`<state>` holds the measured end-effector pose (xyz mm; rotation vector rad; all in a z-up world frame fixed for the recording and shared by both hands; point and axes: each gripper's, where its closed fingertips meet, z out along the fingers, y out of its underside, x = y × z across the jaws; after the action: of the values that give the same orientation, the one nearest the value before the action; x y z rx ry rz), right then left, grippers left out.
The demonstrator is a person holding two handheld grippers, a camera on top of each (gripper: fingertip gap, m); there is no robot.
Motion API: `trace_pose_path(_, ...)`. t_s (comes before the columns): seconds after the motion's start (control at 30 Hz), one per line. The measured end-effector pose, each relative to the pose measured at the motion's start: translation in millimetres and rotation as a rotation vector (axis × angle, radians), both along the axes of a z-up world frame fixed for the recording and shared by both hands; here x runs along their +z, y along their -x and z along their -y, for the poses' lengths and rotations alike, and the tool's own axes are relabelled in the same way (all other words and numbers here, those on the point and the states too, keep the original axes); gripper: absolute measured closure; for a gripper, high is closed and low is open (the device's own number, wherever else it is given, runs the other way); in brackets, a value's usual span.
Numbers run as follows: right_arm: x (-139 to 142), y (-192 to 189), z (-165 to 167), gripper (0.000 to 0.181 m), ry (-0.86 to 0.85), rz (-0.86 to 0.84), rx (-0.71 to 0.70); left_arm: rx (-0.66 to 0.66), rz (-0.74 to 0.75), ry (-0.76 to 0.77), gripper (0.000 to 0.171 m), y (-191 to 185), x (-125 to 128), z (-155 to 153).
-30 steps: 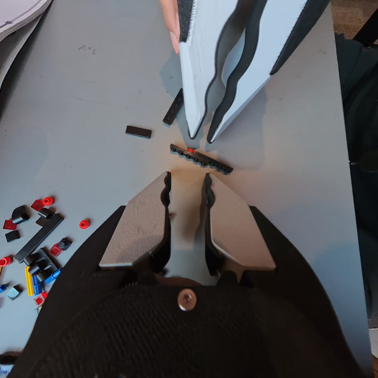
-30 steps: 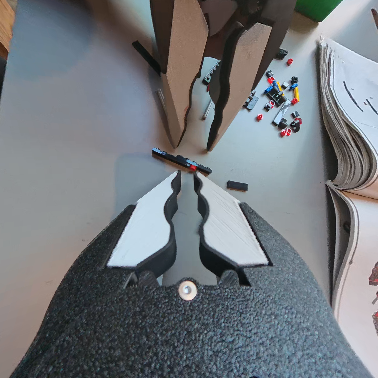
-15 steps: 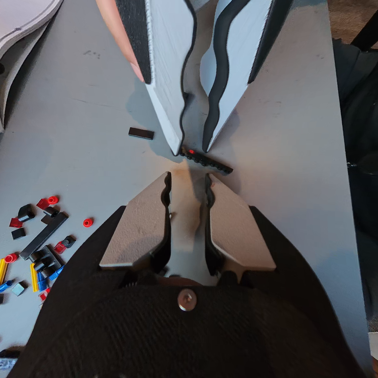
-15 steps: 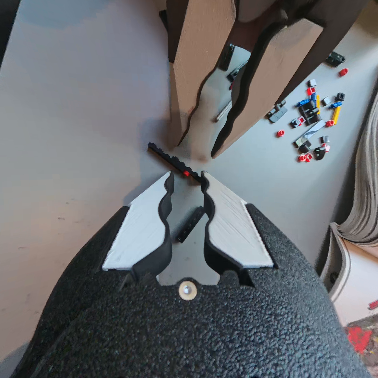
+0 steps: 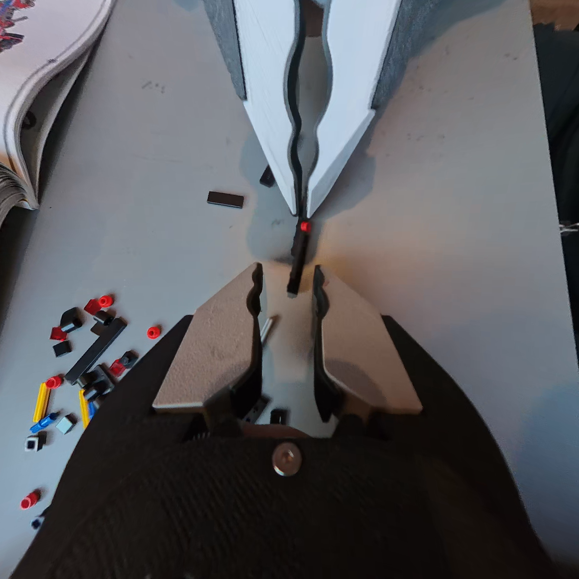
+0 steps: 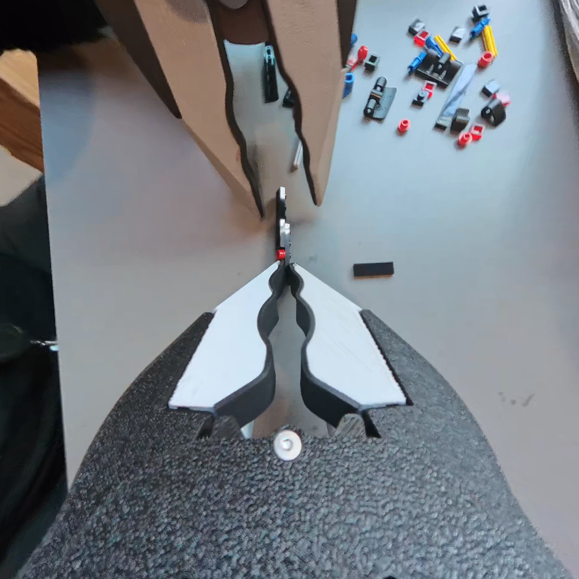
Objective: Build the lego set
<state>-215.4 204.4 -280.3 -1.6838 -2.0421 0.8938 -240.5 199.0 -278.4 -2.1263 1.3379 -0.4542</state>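
A long black studded plate with a small red stud on it is held at its far end by my right gripper, whose white fingers are shut on it. In the right wrist view the right gripper pinches the plate just behind the red stud. The plate points straight at my left gripper, which is open with tan fingers. The plate's free end lies between the left fingertips without touching them. The left gripper also shows in the right wrist view.
A flat black tile lies on the grey table left of the plate. A pile of small loose pieces sits at the left. An open instruction booklet is far left. A metal pin lies under the left gripper. The table edge is at right. The tips of both grippers are at nearly the same place. The left tips stand about 4 centimetres off the metal pin. My right wrist view looks at it from another angle.
The right gripper has shut on the end of the black plate and turned it from lying crosswise to pointing between the left fingers. The left gripper stays open.
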Motion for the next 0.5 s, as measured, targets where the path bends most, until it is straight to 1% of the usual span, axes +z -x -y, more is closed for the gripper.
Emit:
trace_pose_path(0.1,0,-4,0,0.18,0.097,0.006,-0.075,-0.044,-0.005,0.001,0.148,-7,-4,5)
trace_pose_path(0.2,4,-6,5,0.18,0.203,0.003,-0.125,-0.069,-0.023,-0.038,0.148,-9,-3,5)
trace_pose_path(0.27,6,-8,8,0.18,0.27,0.002,-0.168,-0.133,-0.028,-0.123,0.146,-15,2,8)
trace_pose_path(0.33,7,-11,11,0.18,0.328,0.004,-0.202,-0.196,-0.07,-0.262,0.146,-20,6,8)
trace_pose_path(0.4,8,-14,16,0.18,0.392,0.012,-0.226,-0.261,-0.097,-0.352,0.153,-27,8,13)
trace_pose_path(0.43,8,-16,19,0.18,0.42,0.015,-0.235,-0.273,-0.095,-0.376,0.158,-30,8,13)
trace_pose_path(0.5,8,-19,24,0.18,0.464,0.018,-0.25,-0.286,-0.096,-0.362,0.158,-33,5,16)
